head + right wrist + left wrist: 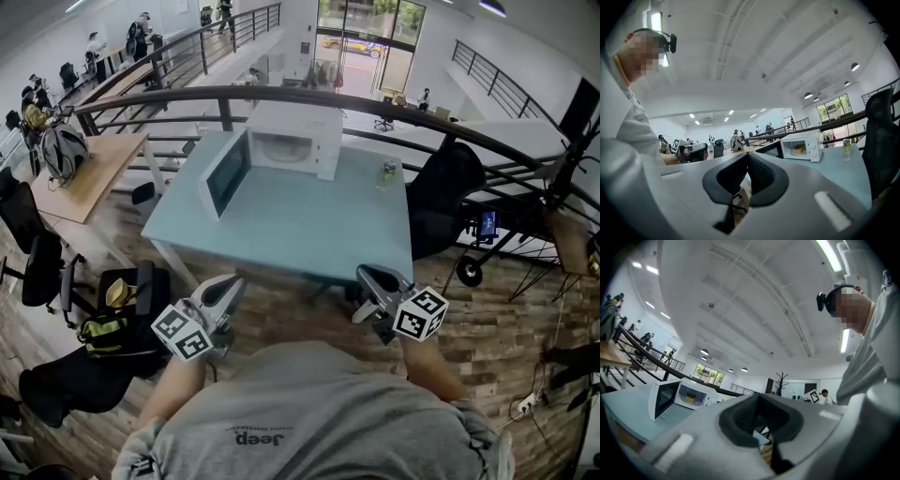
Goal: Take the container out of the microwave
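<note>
far on the worktop (309, 225) the microwave (323, 127) holds a yellow container (798, 149), shown only by the gripper views; left tool (230, 284) and right tool (367, 275) are clenched empty.

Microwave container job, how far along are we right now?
Done: the door of the microwave stands open. In hand: nothing; the left gripper and right gripper are both shut and empty, held short of the table. Left: reach in, grip the container, which sits inside the microwave, and bring it out.
</note>
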The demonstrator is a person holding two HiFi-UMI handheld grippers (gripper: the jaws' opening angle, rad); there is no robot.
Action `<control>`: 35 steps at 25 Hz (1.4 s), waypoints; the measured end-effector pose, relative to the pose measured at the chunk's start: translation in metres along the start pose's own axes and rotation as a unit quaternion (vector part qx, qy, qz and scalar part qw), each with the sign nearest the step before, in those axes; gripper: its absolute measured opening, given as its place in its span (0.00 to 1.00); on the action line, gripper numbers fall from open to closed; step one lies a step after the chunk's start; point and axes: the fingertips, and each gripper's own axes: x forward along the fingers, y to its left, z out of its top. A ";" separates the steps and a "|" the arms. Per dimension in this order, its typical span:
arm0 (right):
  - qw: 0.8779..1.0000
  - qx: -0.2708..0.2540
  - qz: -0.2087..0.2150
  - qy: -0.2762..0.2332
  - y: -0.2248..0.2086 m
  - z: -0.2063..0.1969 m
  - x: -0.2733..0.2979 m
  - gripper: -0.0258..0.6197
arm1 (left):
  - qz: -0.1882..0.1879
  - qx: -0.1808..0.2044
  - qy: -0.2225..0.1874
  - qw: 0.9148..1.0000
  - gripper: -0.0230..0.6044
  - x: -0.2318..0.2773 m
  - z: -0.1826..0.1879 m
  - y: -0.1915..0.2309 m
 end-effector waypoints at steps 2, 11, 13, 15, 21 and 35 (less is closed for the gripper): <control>1.000 0.000 0.006 0.002 -0.007 0.002 -0.010 0.04 | 0.006 0.001 0.000 1.000 0.08 0.007 -0.004 -0.009; 0.999 0.002 0.042 0.001 -0.035 0.003 -0.046 0.04 | 0.022 -0.002 0.005 1.000 0.08 0.047 -0.028 -0.045; 0.999 -0.001 0.051 0.003 -0.039 0.001 -0.049 0.04 | 0.022 -0.004 0.007 1.000 0.08 0.057 -0.033 -0.048; 0.999 -0.002 0.054 0.006 -0.045 0.000 -0.051 0.04 | 0.020 -0.007 0.008 1.000 0.08 0.066 -0.038 -0.049; 0.999 0.005 0.053 0.006 -0.065 -0.002 -0.040 0.04 | 0.013 -0.009 0.018 1.000 0.08 0.085 -0.045 -0.037; 0.999 0.004 -0.033 -0.002 -0.128 0.000 0.108 0.04 | -0.079 -0.025 0.034 0.996 0.08 0.131 -0.024 0.144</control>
